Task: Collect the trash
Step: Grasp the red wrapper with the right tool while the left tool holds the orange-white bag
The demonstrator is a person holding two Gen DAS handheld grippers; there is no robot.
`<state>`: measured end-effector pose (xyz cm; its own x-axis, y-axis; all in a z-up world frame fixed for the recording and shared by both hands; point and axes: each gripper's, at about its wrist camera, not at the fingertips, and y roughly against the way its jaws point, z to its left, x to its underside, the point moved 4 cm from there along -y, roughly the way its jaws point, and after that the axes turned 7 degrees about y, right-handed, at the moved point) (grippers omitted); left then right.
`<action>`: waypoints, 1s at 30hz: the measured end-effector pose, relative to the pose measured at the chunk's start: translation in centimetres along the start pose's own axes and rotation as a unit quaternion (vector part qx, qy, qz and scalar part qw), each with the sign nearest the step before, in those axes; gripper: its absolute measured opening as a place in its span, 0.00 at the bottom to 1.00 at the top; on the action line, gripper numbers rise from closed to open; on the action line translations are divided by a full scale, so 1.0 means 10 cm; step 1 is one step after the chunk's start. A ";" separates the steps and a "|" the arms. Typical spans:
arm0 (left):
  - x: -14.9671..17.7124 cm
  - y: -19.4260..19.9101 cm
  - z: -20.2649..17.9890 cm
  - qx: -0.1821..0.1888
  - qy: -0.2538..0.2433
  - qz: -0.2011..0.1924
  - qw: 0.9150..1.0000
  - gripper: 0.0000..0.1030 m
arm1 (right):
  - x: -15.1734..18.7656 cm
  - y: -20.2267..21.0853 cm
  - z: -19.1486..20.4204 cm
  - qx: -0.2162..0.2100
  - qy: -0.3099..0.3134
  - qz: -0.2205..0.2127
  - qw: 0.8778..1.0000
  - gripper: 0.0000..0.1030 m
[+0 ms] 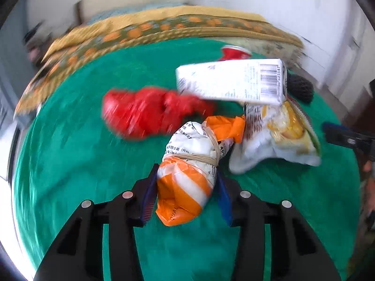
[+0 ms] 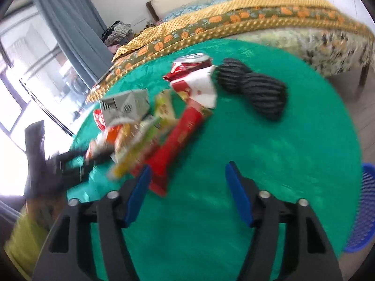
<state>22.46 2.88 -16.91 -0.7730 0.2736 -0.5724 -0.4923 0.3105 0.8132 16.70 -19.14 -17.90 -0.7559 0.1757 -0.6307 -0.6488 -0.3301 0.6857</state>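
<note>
Here, your left gripper [image 1: 187, 187] has its blue pads clamped on the lower end of the orange-and-white wrapper [image 1: 187, 178], which sits squarely between the jaws and runs up toward 12 o'clock. A red bag [image 1: 147, 114] lies at 11 o'clock from it, a white carton [image 1: 232, 82] at 1 o'clock, and a chip bag [image 1: 281, 135] at 2 o'clock, all on the green tablecloth [image 1: 70, 164].

Your right gripper [image 2: 187, 187] stands released, holding nothing. The red wrapper [image 2: 178, 140] lies just inside its left pad [image 2: 138, 194], stretching toward 12 o'clock. A black knitted bundle [image 2: 255, 91] sits at 1 o'clock, well apart, and a blue basket [image 2: 361, 208] at 3 o'clock.
</note>
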 end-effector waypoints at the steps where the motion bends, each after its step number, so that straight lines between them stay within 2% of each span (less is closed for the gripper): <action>1: 0.09 0.08 0.02 -0.004 0.030 0.007 1.000 0.43 | -0.03 -0.07 0.02 -0.013 -0.014 0.005 1.000 0.56; 4: 0.32 0.26 0.02 -0.008 0.081 0.012 0.997 0.44 | -0.07 -0.24 0.07 -0.029 -0.039 0.023 0.999 0.46; 6: 0.43 0.35 -0.03 -0.008 0.096 0.008 0.995 0.44 | -0.07 -0.32 0.09 -0.034 -0.048 0.038 0.998 0.25; 8: 0.53 0.43 -0.10 -0.012 0.104 -0.001 0.995 0.45 | -0.07 -0.32 0.14 -0.043 -0.042 0.048 0.997 0.18; 13: 0.68 0.52 -0.32 -0.016 0.098 -0.010 0.995 0.45 | -0.04 0.02 0.25 -0.005 0.065 0.080 0.995 0.16; 17: 0.76 0.50 -0.52 -0.010 0.086 -0.006 0.996 0.45 | 0.09 0.38 0.23 0.066 0.175 0.121 0.975 0.16; 19: 0.81 0.48 -0.62 -0.011 0.078 -0.004 0.997 0.45 | 0.20 0.44 0.16 0.088 0.194 0.134 0.968 0.16; 21: 0.86 0.48 -0.69 -0.021 0.068 -0.010 0.997 0.51 | 0.36 0.46 0.04 0.100 0.194 0.138 0.966 0.16; 22: 0.88 0.49 -0.72 -0.023 0.063 -0.010 0.998 0.52 | 0.45 0.45 -0.03 0.098 0.187 0.140 0.967 0.17; 23: 0.90 0.50 -0.74 -0.022 0.061 -0.010 0.998 0.55 | 0.49 0.44 -0.06 0.094 0.179 0.128 0.971 0.26; 24: 0.91 0.51 -0.76 -0.019 0.060 -0.010 0.998 0.59 | 0.53 0.46 -0.09 0.094 0.171 0.117 0.974 0.49; 26: 0.94 0.52 -0.78 -0.018 0.056 -0.009 0.998 0.65 | 0.64 0.47 -0.16 0.095 0.150 0.101 0.979 0.66; 30: 1.01 0.53 -0.78 -0.022 0.045 -0.007 0.999 0.81 | 0.74 0.44 -0.14 0.105 0.156 0.058 0.980 0.70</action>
<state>8.92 0.20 -17.56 -0.7984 0.1858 -0.5727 -0.5178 0.2733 0.8106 8.34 -20.62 -20.06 -0.7835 -0.1543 -0.6020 -0.5886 -0.1266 0.7985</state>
